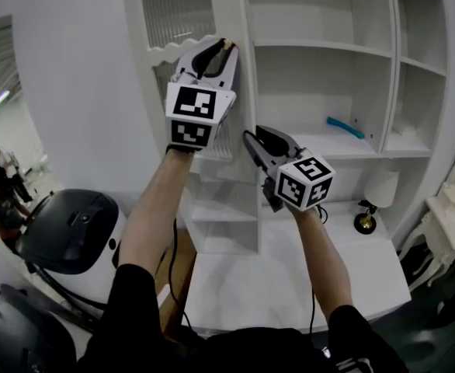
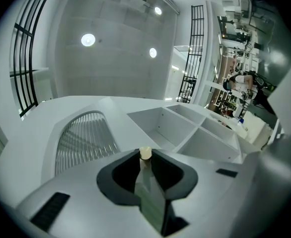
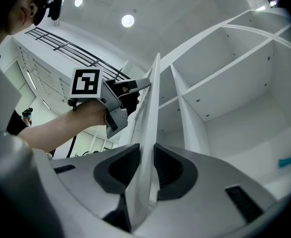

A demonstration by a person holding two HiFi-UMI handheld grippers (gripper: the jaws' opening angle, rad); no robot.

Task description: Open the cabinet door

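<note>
In right hand-held gripper (image 3: 146, 152), cabinet door (image 3: 153, 98) edge, left hand-held gripper (image 2: 145, 156) gripping higher

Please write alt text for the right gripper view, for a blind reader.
The right gripper grips the edge of a white door; the left gripper holds it higher up. Open shelves stand to the right.

The cabinet door (image 3: 152, 100) between the right gripper's (image 3: 144, 148) jaws was plain white; the pads beside it were black, set in a pale grey body. At the tips of the left gripper's (image 2: 145, 158) jaws sat a cream knob (image 2: 145, 152), and left of them ran fine white slats (image 2: 83, 138). The marker cube (image 1: 190, 113) bore black-and-white squares. Far right of the right jaws lay a turquoise strip (image 3: 290, 161).
</note>
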